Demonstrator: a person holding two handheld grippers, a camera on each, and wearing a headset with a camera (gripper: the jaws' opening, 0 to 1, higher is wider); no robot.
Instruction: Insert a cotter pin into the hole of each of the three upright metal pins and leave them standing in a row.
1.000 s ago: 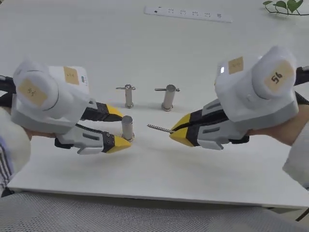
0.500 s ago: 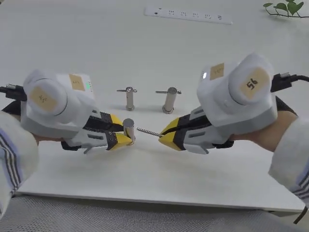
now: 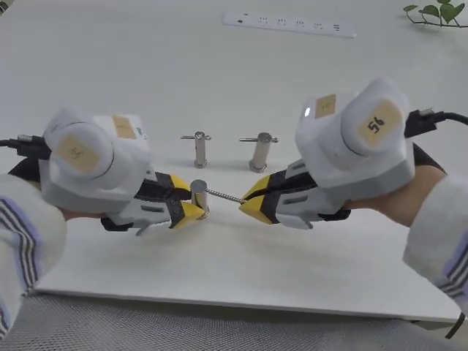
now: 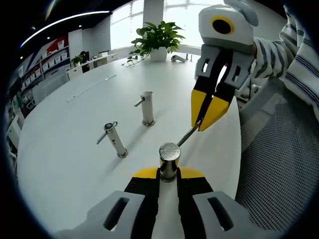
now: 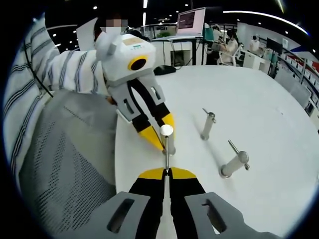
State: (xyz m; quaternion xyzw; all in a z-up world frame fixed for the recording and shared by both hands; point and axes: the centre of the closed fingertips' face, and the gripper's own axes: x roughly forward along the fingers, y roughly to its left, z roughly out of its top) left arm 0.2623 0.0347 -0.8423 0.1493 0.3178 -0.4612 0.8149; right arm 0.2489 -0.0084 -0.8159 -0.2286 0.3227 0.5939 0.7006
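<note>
Where the head view looks down on the white surface (image 3: 241, 256), three metal pins stand upright on it. The left gripper (image 3: 194, 202) has its jaws closed on the near pin (image 3: 199, 188), gripping the shaft below the head. The right gripper (image 3: 247, 204) has its jaws shut on one end of a cotter pin (image 3: 225, 195), which lies level between the two grippers. Its free tip meets the near pin just under the head; whether it has entered the hole cannot be told. Behind stand the left back pin (image 3: 200, 151) and the right back pin (image 3: 259, 154), apart from each other, each already fitted with its own cotter pin through the top. A power strip (image 3: 289, 23) lies near the far edge.

Left gripper view: the jaws of the left gripper (image 4: 168, 175) clamp the near pin (image 4: 169, 152) from both sides. The right gripper (image 4: 205, 115) comes in from the upper right, pointing down, with the cotter pin (image 4: 186, 136) running from its closed tips to the near pin's head. The left back pin (image 4: 115, 141) and right back pin (image 4: 147, 109) stand beyond on the surface (image 4: 70, 154).

Right gripper view: the jaws of the right gripper (image 5: 167, 173) are pressed together on the cotter pin (image 5: 166, 158), which points straight at the near pin (image 5: 166, 131). The left gripper (image 5: 159, 135) holds that pin from the far side. The right back pin (image 5: 234, 164) and left back pin (image 5: 208, 124) stand to the right.
</note>
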